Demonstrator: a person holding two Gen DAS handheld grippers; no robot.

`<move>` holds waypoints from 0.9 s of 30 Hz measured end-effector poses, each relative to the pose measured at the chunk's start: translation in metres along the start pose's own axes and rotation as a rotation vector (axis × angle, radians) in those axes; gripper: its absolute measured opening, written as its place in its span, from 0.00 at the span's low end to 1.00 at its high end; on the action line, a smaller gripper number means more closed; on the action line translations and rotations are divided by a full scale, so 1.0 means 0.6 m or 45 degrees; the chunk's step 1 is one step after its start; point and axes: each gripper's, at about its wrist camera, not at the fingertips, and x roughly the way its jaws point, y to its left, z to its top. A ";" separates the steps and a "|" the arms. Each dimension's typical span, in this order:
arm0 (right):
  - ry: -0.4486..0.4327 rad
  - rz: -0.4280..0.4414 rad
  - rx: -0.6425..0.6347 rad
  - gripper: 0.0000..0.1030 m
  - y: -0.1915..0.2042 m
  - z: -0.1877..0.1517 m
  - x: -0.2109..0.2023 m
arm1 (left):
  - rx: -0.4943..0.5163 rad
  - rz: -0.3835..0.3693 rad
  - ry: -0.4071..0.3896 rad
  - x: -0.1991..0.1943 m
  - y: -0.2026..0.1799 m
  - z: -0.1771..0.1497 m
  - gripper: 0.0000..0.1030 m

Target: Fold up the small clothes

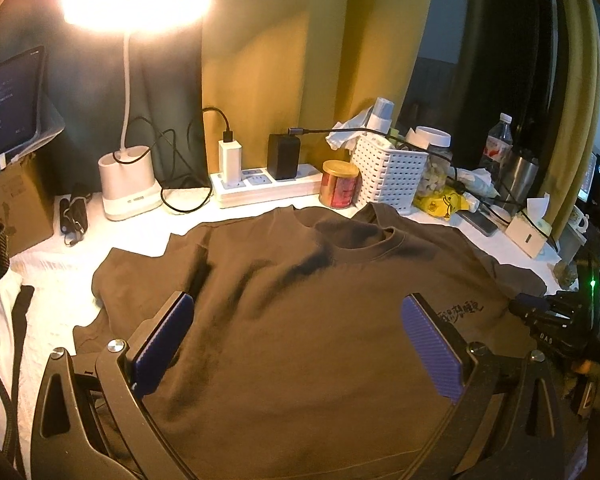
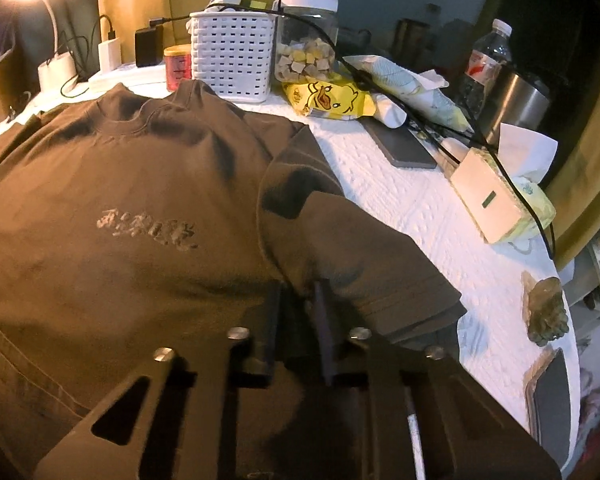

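A brown T-shirt with a small printed logo lies face up on the white table cover, collar toward the far side. My left gripper hovers over its chest, jaws wide open and empty, blue pads showing. In the right wrist view the shirt fills the left half. My right gripper is shut on a pinch of the shirt's fabric where the right sleeve meets the body. The right gripper also shows in the left wrist view at the shirt's right edge.
A lit desk lamp, power strip, red tin and white basket line the far edge. A jar, yellow snack bag, tissue box, steel cup and phone stand right.
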 end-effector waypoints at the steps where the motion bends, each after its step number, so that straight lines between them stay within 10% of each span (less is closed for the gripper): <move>1: -0.002 0.015 0.018 0.05 -0.005 0.001 -0.001 | -0.001 -0.002 -0.001 -0.001 0.002 0.000 0.99; 27: -0.146 0.304 -0.014 0.03 0.101 0.182 -0.020 | -0.100 0.022 -0.100 -0.051 0.122 0.001 0.99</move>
